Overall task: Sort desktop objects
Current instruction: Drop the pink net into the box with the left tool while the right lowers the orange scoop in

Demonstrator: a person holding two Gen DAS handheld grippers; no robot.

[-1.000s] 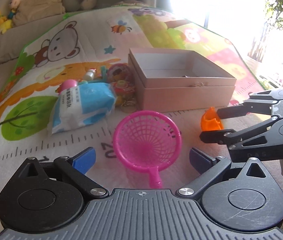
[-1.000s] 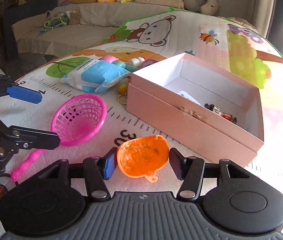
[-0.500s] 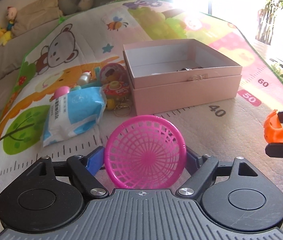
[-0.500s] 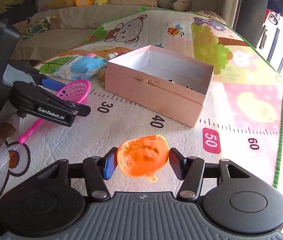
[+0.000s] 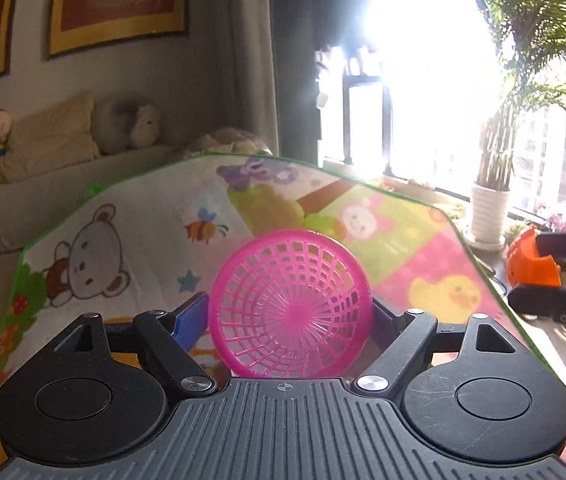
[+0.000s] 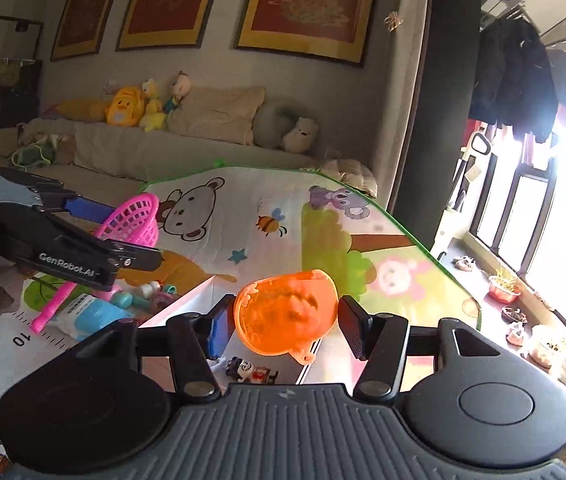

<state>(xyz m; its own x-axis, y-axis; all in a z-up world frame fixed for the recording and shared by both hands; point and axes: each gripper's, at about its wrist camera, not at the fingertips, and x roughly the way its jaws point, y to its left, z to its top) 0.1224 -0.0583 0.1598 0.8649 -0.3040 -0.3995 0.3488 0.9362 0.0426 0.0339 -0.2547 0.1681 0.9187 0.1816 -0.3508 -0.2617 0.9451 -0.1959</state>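
Note:
My left gripper [image 5: 289,318] is shut on a pink plastic sieve [image 5: 291,304], held high above the play mat; the sieve also shows in the right wrist view [image 6: 133,220] with its handle hanging down. My right gripper [image 6: 283,322] is shut on an orange mould [image 6: 286,316], held above the pink box [image 6: 203,292], whose inside holds small toys [image 6: 251,370]. The right gripper with the orange mould [image 5: 531,260] shows at the right edge of the left wrist view.
A colourful play mat [image 6: 243,216] covers the surface. A blue wipes pack [image 6: 91,314] and several small toys [image 6: 147,294] lie left of the box. A sofa with plush toys [image 6: 135,106] stands behind. A potted plant [image 5: 489,220] stands by the window.
Both grippers have risen and tilted up with their objects. The right gripper has moved over the pink box. The left view no longer shows the box.

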